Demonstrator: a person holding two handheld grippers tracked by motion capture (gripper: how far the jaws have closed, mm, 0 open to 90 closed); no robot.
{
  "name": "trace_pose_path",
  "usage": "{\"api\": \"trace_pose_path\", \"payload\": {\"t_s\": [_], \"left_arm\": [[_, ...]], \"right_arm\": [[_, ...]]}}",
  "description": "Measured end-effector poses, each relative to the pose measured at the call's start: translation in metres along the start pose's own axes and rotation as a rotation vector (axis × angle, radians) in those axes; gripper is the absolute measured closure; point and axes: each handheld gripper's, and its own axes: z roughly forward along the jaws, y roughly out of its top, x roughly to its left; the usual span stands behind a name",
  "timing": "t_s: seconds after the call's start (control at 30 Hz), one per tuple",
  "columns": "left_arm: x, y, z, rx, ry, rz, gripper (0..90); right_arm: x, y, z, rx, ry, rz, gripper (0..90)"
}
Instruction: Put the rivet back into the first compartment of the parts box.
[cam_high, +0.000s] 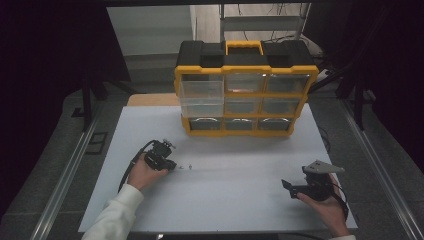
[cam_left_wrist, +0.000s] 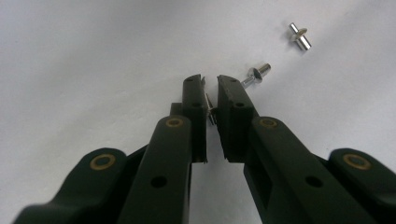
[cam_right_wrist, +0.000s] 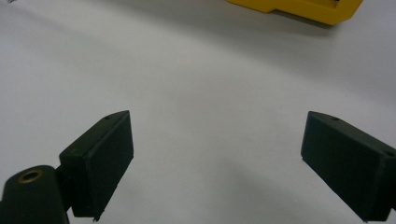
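The left gripper (cam_left_wrist: 210, 80) pinches what looks like a small metal pin (cam_left_wrist: 210, 108) between nearly closed pads, its long axis running along the jaws, two loose pins (cam_left_wrist: 256, 75) just beyond, while the wide-open right gripper (cam_right_wrist: 215, 154) idles well apart.

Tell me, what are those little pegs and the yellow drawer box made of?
The pegs look like polished metal: bright, mirror-like glints. The drawer box looks like moulded plastic: matte yellow and black frame, clear drawers. A similar small pin sits pinched in the left gripper.
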Motion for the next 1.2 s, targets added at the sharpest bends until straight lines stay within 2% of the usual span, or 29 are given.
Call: {"api": "trace_pose_path", "payload": {"t_s": [0.1, 0.17, 0.4, 0.47, 0.7, 0.73, 0.83, 1.13, 1.2], "left_arm": [[0.001, -0.001, -0.001, -0.007, -0.010, -0.005, 83.2], [0.002, -0.001, -0.001, -0.007, 0.000, -0.004, 83.2], [0.006, -0.003, -0.015, -0.050, -0.058, -0.033, 83.2], [0.006, -0.003, -0.025, -0.068, -0.060, -0.027, 83.3], [0.004, -0.003, -0.061, -0.153, -0.105, -0.027, 83.2], [0.005, -0.002, -0.070, -0.176, -0.111, -0.026, 83.2], [0.006, -0.001, -0.079, -0.199, -0.120, -0.026, 83.2], [0.012, 0.007, -0.125, -0.292, -0.126, -0.032, 83.2], [0.012, 0.010, -0.137, -0.299, -0.102, -0.022, 83.1]], "right_arm": [[0.000, 0.000, 0.000, 0.001, -0.001, -0.002, 9.6], [-0.001, 0.000, 0.000, 0.001, -0.002, 0.001, 9.6], [-0.001, -0.001, 0.001, 0.006, 0.000, -0.001, 9.7], [-0.001, -0.001, 0.001, 0.006, -0.001, -0.001, 9.7], [0.000, -0.001, 0.001, 0.004, -0.005, -0.003, 9.8], [0.000, -0.001, 0.002, 0.004, -0.004, -0.005, 9.8], [0.000, -0.001, 0.002, 0.006, -0.004, -0.006, 9.8], [0.000, -0.002, 0.003, 0.010, -0.006, -0.001, 10.0], [0.000, -0.002, 0.003, 0.010, -0.006, 0.000, 10.0]]}}
